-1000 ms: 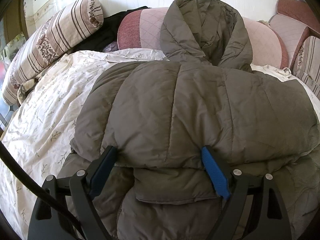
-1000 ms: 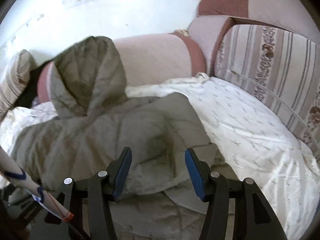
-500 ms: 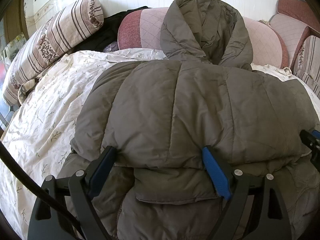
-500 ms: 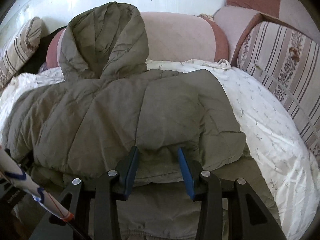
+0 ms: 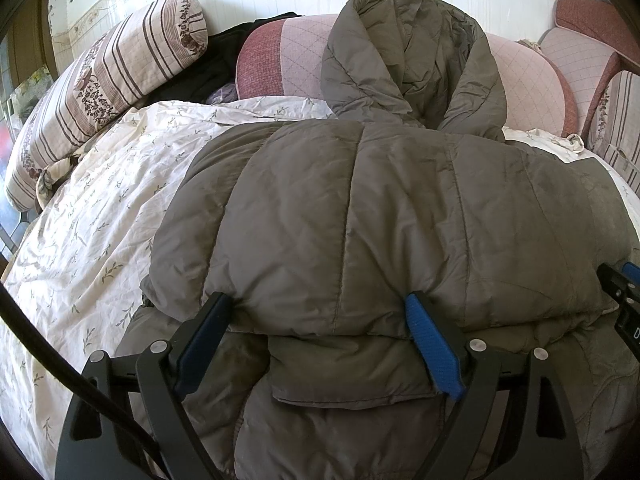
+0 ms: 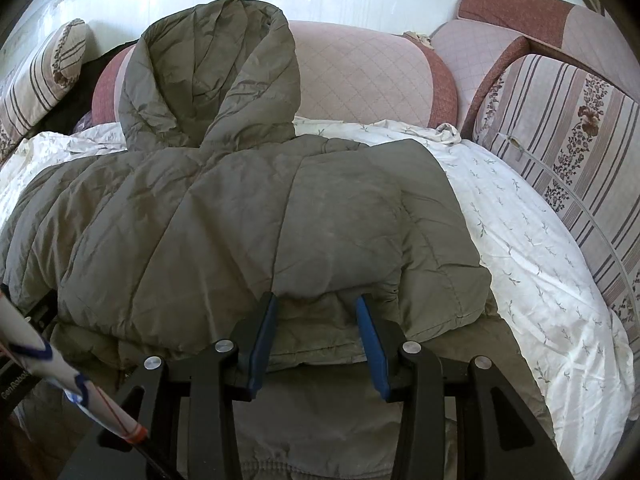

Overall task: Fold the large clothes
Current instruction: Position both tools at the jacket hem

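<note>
Grey hooded jacket (image 5: 360, 208) lies on floral sheet (image 5: 100, 208), hood propped against pink cushion (image 6: 360, 68). Left gripper (image 5: 320, 312): jaws spread wide, tips pressed into the jacket's folded edge. Right gripper (image 6: 316, 312): jaws partly open, straddling a fabric fold; real grip cannot be told.

Jacket (image 5: 380, 216) on sheet (image 5: 100, 216), hood (image 5: 408, 60) against cushion (image 6: 360, 76) behind
</note>
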{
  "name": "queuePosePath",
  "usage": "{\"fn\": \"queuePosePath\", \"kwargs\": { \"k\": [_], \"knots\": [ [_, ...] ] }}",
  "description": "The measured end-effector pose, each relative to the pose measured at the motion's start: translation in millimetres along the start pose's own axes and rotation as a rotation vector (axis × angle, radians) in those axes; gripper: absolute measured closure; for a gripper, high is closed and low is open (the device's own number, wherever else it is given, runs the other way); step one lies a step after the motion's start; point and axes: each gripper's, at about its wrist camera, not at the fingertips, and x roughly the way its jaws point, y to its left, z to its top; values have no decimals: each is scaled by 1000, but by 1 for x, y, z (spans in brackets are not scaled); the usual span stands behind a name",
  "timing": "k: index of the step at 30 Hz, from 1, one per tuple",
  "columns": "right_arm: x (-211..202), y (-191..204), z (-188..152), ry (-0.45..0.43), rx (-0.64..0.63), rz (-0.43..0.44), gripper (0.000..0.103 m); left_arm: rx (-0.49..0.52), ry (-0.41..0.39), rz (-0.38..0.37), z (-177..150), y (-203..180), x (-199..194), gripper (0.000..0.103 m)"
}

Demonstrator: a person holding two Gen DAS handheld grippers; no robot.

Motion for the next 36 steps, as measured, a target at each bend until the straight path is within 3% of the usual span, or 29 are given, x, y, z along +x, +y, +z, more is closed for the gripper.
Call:
{"fn": "queuePosePath", "kwargs": {
  "k": [36],
  "knots": [
    [0, 1, -1, -5, -3, -15, 58, -3, 4, 4, -1, 1, 0, 12]
  ]
}}
